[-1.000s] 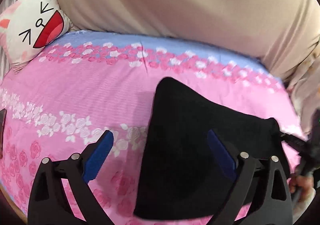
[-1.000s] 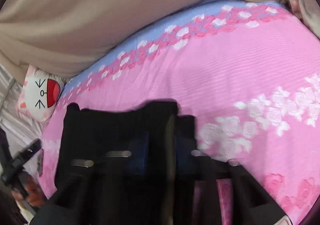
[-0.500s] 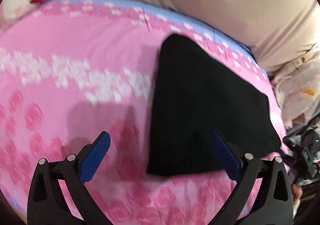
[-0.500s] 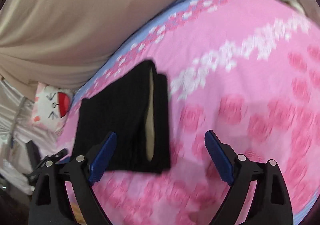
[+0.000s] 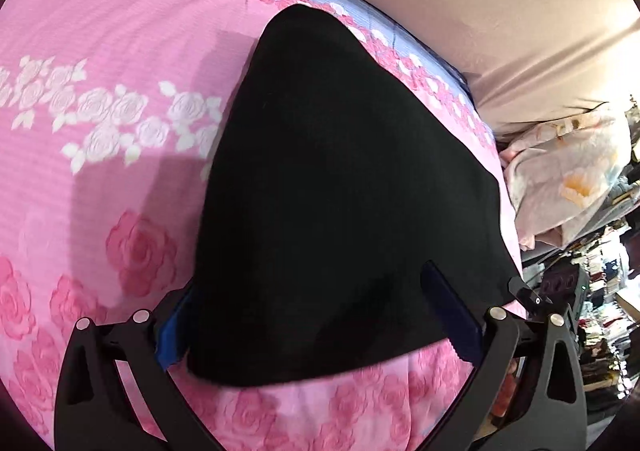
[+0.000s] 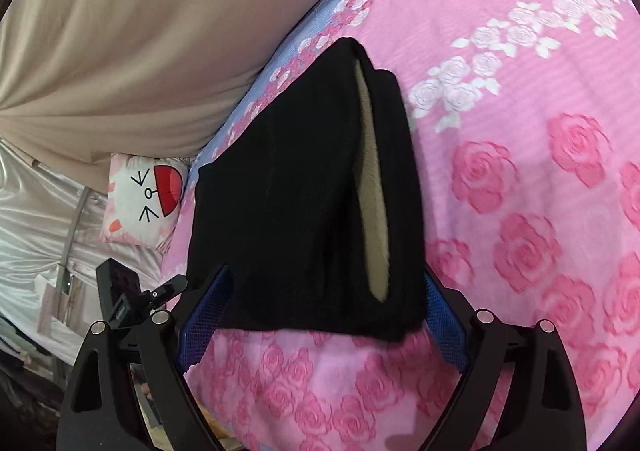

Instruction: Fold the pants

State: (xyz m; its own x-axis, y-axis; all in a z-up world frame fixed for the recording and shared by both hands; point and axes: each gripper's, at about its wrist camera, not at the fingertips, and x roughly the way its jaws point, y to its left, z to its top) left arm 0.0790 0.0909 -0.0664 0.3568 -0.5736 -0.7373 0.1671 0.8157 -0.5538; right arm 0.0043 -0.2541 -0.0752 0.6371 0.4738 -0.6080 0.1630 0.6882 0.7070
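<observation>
The black pants (image 5: 344, 187) lie folded into a compact stack on the pink rose-patterned bed. In the right wrist view the pants (image 6: 304, 195) show a beige lining strip (image 6: 372, 187) between the folded layers. My left gripper (image 5: 316, 327) is open, its blue pads straddling the near edge of the stack, holding nothing. My right gripper (image 6: 324, 319) is open too, its pads on either side of the stack's near edge from the other side.
A beige curtain (image 6: 140, 31) hangs behind the bed. A cat-face pillow (image 6: 144, 199) lies at the bed's far corner. A floral blanket (image 5: 568, 167) and clutter sit past the bed's right edge. The other gripper (image 6: 132, 295) shows at the lower left.
Both grippers have pulled back from the pants and come down close to the stack's near edge. The right gripper, blurred over the fabric a second ago, now stands open.
</observation>
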